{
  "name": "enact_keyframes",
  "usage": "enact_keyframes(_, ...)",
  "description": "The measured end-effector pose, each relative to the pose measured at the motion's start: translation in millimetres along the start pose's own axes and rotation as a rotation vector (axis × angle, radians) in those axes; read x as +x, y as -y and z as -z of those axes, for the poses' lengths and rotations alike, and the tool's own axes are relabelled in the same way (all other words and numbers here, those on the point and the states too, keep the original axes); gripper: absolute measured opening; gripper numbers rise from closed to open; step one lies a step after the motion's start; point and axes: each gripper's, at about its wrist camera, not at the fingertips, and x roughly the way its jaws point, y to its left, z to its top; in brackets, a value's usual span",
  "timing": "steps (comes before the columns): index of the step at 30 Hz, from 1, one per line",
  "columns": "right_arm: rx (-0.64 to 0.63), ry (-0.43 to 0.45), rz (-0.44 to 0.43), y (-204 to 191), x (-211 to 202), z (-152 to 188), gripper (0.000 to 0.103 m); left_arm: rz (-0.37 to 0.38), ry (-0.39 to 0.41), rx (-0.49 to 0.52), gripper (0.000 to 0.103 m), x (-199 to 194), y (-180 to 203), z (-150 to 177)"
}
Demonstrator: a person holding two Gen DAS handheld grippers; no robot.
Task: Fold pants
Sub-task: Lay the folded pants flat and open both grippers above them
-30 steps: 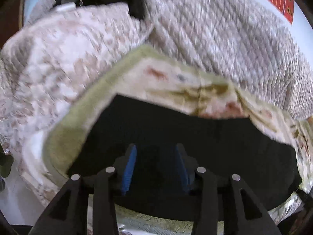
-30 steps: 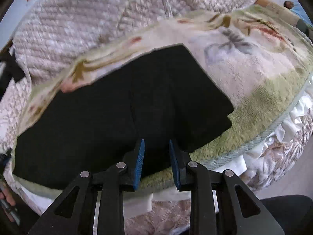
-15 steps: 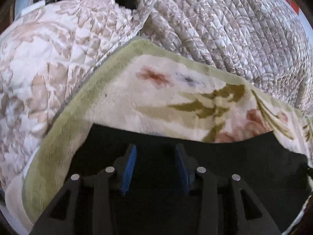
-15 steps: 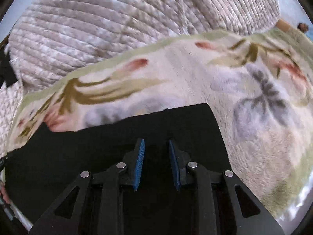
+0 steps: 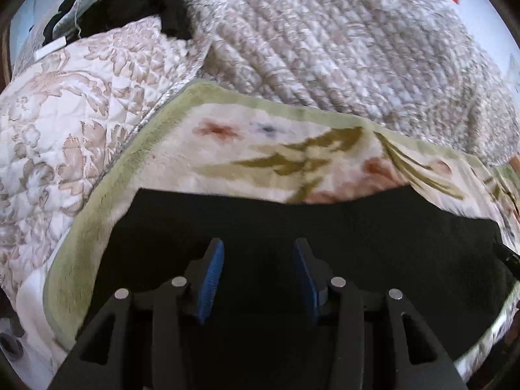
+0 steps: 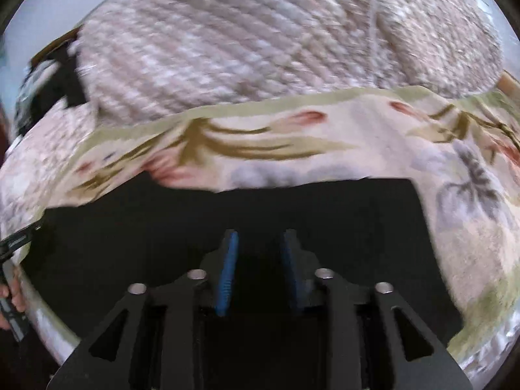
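Observation:
Black pants (image 5: 325, 227) lie flat on a floral blanket with a green border (image 5: 260, 136). In the left wrist view my left gripper (image 5: 258, 250) is open, its blue pads over the pants' left part, nothing between them. In the right wrist view the pants (image 6: 325, 208) fill the lower middle, their square right corner by the blanket's grey flower. My right gripper (image 6: 258, 240) is open with a narrower gap, over the black cloth and empty. The other gripper's edge shows at far left (image 6: 16, 243).
A bunched quilted bedspread (image 5: 341, 39) rises behind the blanket, and it also shows in the right wrist view (image 6: 276, 42). A floral quilt (image 5: 58, 104) lies at left with dark clothes (image 5: 130, 3) piled beyond it. The bed's edge runs along the bottom.
Both grippers first moved in low over the pants, then drew back a little, so more blanket and quilt show. Both stay open and empty.

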Motion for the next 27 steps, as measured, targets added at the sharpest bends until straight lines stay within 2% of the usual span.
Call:
enact_keyframes(1, -0.017, -0.001, -0.021, -8.8, -3.2, 7.0, 0.049, 0.004, 0.004, 0.010, 0.047, -5.6, 4.6, 4.7)
enact_keyframes(10, -0.117, -0.019, -0.067, -48.9, -21.1, 47.4, 0.049, 0.019, -0.011, 0.046, 0.047, -28.0, 22.3, 40.5)
enact_keyframes(16, -0.176, -0.020, -0.077, -63.3, -26.1, 60.2, 0.049, 0.017, -0.042, 0.050, 0.047, -24.3, 24.3, 55.7)
enact_keyframes(20, -0.216, -0.057, -0.059, -69.6, -15.6, 67.4, 0.049, 0.013, -0.038, 0.064, 0.050, -21.6, 26.0, 59.8)
enact_keyframes(27, -0.201, -0.065, -0.064, -67.8, -12.7, 70.6, 0.052, 0.019, -0.033, 0.077, 0.052, -21.8, 27.3, 62.2)
